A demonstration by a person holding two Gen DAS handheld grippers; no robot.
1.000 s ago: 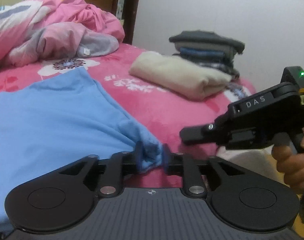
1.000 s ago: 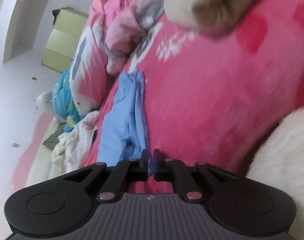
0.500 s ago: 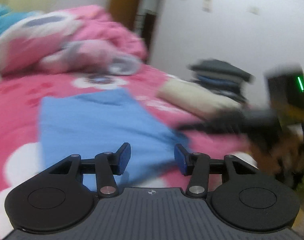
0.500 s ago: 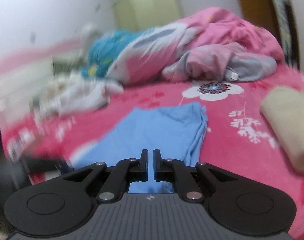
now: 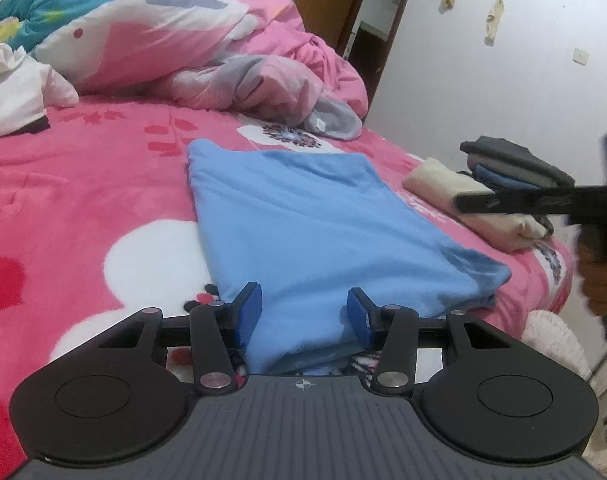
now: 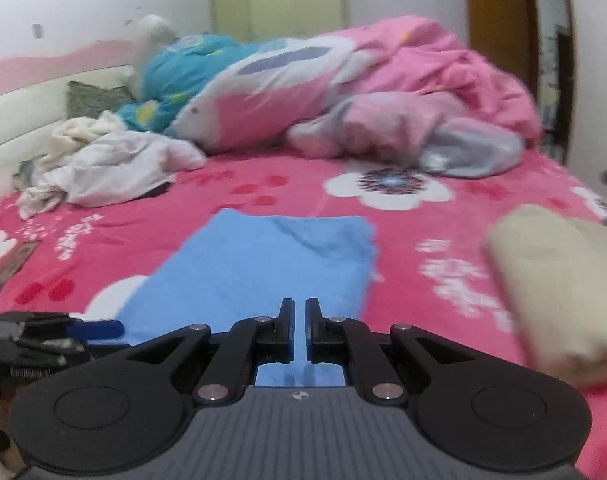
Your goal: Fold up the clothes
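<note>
My left gripper [image 5: 305, 314] stands wide open, its blue pads [image 5: 250, 309] spread to either side of the near edge of the blue garment [image 5: 315, 220], gripping nothing. The cloth runs between the two fingers, but neither pad presses on it.

My right gripper [image 6: 299, 320] has its fingers drawn almost together, with only a thin slit between them and nothing caught in it. In the left wrist view it shows as a blurred black bar at the far right, held by a hand [image 5: 601, 276].

The blue garment lies folded flat on the pink floral bedspread [image 5: 83, 200], a long rectangle running from my near side away toward the far end of the bed. Its near right corner is a little rumpled.

To the right of it, apart from it, lies a folded beige garment [image 5: 475, 196], and just beyond that a stack of dark folded clothes [image 5: 511, 160] sits by the wall. At the far end a pink quilt [image 6: 403, 92] is heaped up, with a blue pillow [image 6: 175, 68] to its left. A crumpled white pile of clothes [image 6: 111, 164] lies at the far left of the bed.
</note>
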